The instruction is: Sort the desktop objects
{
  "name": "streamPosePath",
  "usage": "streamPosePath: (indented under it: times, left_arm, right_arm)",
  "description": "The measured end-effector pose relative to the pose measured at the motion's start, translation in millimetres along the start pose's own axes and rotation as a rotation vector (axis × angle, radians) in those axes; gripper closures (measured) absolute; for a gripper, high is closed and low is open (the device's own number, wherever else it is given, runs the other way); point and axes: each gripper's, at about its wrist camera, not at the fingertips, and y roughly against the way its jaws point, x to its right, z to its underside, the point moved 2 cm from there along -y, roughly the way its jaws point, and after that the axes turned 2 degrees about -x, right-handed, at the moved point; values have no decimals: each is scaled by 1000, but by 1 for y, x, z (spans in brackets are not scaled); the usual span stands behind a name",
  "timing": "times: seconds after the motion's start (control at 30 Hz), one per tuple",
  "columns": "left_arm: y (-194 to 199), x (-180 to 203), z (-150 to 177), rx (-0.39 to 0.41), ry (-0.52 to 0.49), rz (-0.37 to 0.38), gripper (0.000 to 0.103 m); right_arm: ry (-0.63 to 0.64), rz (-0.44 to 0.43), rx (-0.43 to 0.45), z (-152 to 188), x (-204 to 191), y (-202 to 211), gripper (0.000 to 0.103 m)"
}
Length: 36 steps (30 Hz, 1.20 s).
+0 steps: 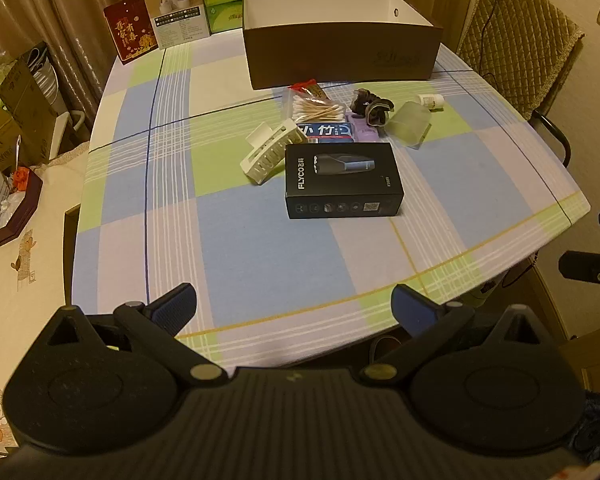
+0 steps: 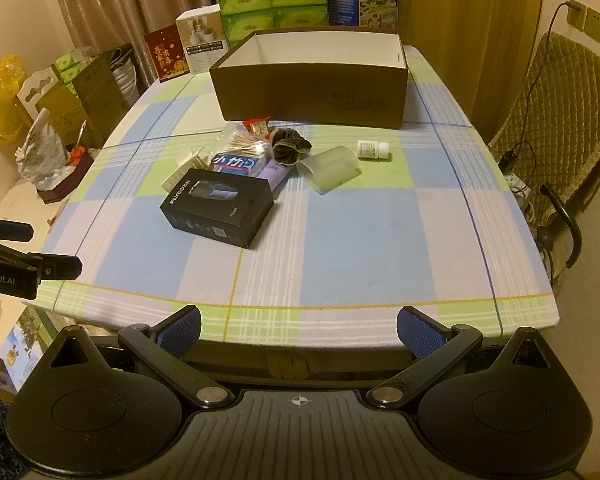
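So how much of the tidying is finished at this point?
Nothing looks sorted: the big brown cardboard box shows only bare white inside walls. Nothing is in hand; the left gripper and right gripper are both open near the table edge. Left: the black shaver box, cotton swab bag, white pill bottle and the rest.

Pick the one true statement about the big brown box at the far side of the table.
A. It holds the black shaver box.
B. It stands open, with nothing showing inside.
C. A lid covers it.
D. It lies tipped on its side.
B: the brown box stands upright with no lid, its white inner walls bare, while the black shaver box lies on the tablecloth in front of it.
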Motion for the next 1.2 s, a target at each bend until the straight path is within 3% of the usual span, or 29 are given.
streamPosePath:
  times: [1.2]
  left_arm:
    - [-7, -5, -7, 0, 2, 0, 1]
  right_arm:
    - [28, -18, -5, -10, -8, -8, 2]
